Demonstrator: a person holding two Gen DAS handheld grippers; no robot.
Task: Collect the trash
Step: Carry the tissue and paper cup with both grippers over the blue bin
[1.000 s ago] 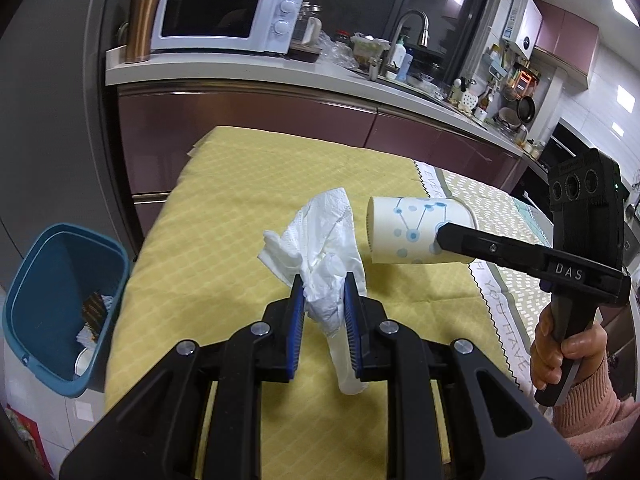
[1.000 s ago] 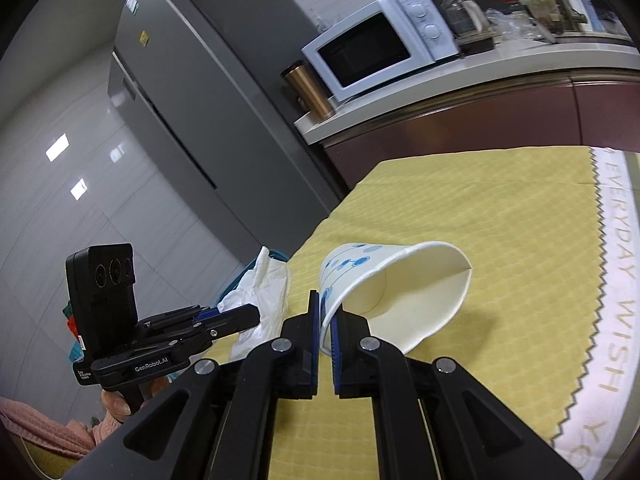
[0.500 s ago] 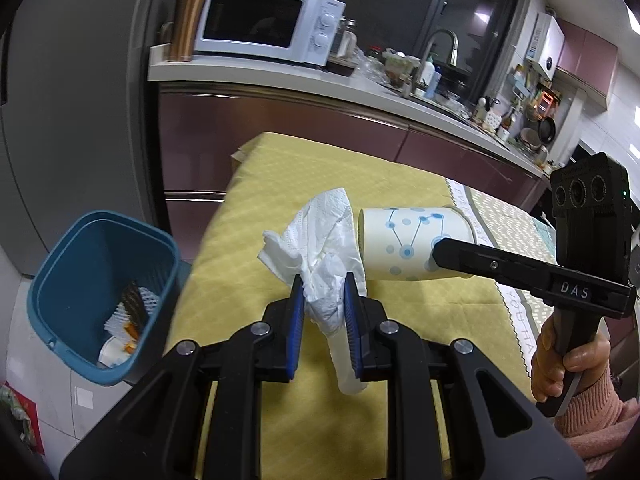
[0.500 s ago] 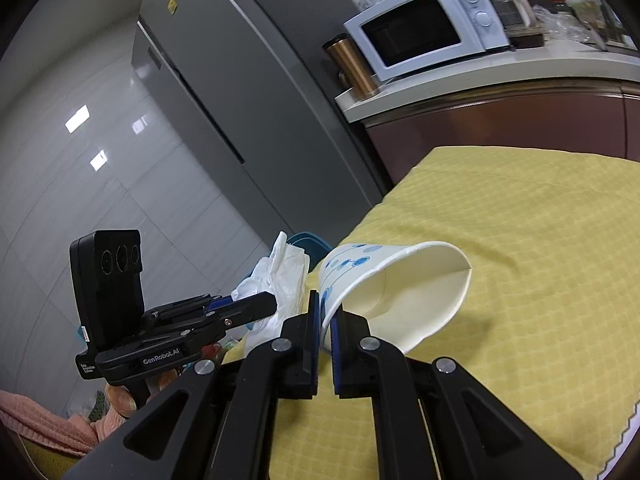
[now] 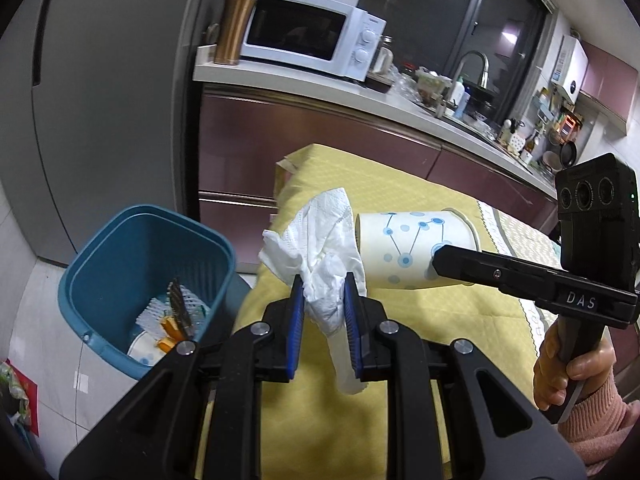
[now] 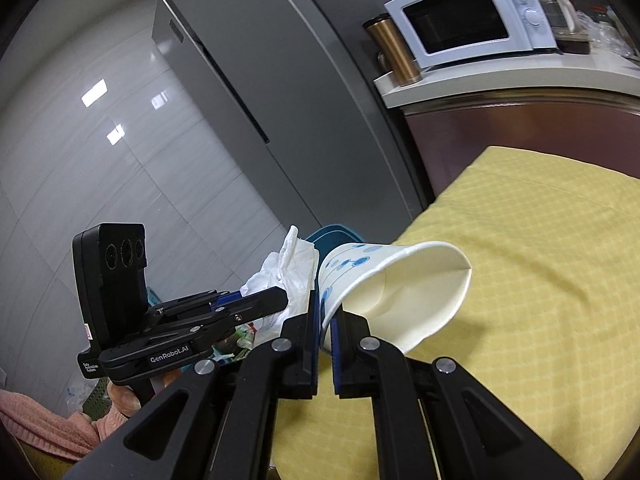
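Note:
My left gripper [image 5: 323, 294] is shut on a crumpled white tissue [image 5: 320, 248], held in the air over the left edge of the yellow-clothed table [image 5: 320, 420]. Just to its right, my right gripper [image 6: 327, 312] is shut on the rim of a white paper cup with blue dots [image 6: 392, 292], which lies on its side in the air with its mouth toward the right wrist camera. The cup [image 5: 412, 248] and the right gripper [image 5: 440, 258] also show in the left wrist view. A blue trash bin [image 5: 100, 248] stands on the floor to the lower left, with several discarded items inside.
A grey fridge [image 5: 100, 100] rises behind the bin. The counter [image 5: 320, 84] beyond the table carries a white microwave [image 5: 308, 34] and a copper tumbler [image 5: 234, 28]. A hand in a pink sleeve [image 5: 576, 364] holds the right gripper's handle. White floor tiles surround the bin.
Both grippers have travelled left together with the tissue and the cup. The bin now sits larger and closer under the left gripper, and the table edge has come into the middle of the view.

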